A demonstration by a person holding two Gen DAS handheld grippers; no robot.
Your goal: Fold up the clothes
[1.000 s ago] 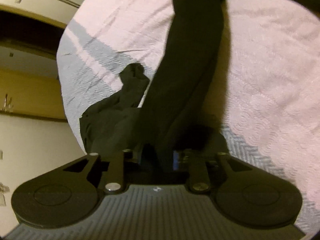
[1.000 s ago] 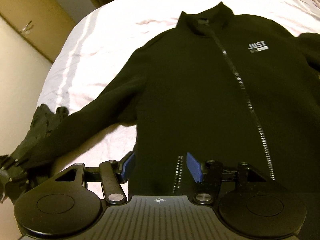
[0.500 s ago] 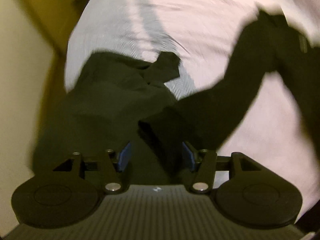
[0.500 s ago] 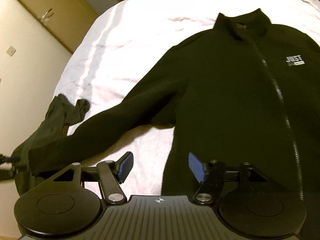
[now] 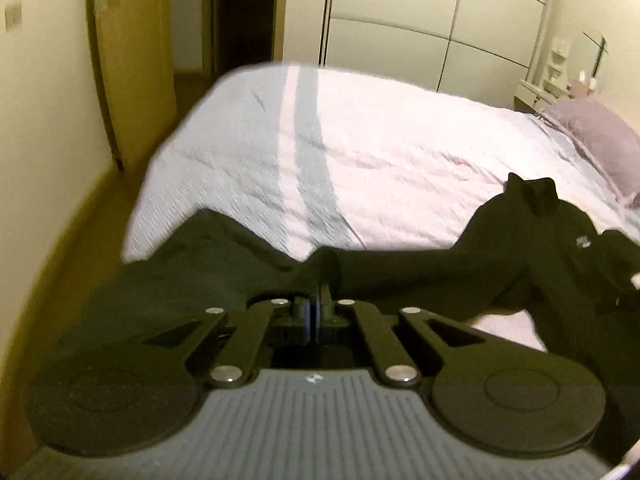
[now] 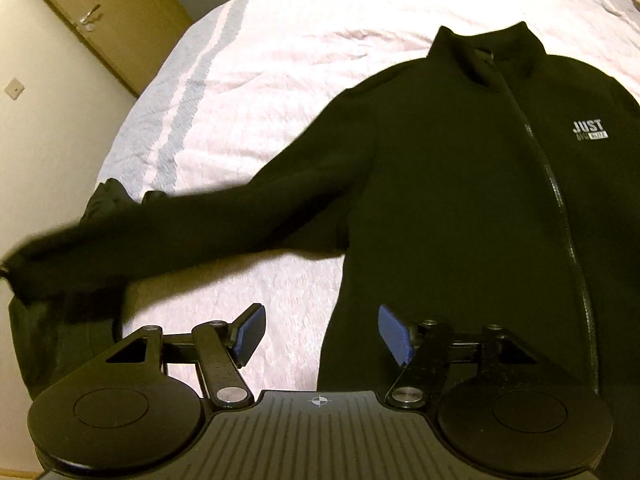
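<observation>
A black zip jacket point(image 6: 460, 184) with a white "JUST" logo lies face up on the bed; it also shows at the right of the left wrist view point(image 5: 532, 240). Its left sleeve point(image 6: 180, 232) stretches out to the left, lifted off the bed. My left gripper point(image 5: 312, 300) is shut on the cuff of that sleeve point(image 5: 400, 272). My right gripper point(image 6: 320, 332) is open and empty, hovering over the jacket's lower left hem edge.
A second dark garment point(image 5: 188, 264) lies crumpled at the bed's near left corner, also in the right wrist view point(image 6: 52, 340). The white bedspread point(image 5: 360, 152) has a grey stripe. A pillow point(image 5: 596, 136) lies at far right. A wall and a door point(image 6: 100, 20) stand at left.
My left gripper closed on the sleeve cuff and tilted up, pulling the sleeve out sideways. My right gripper moved slightly right along the hem and stayed open.
</observation>
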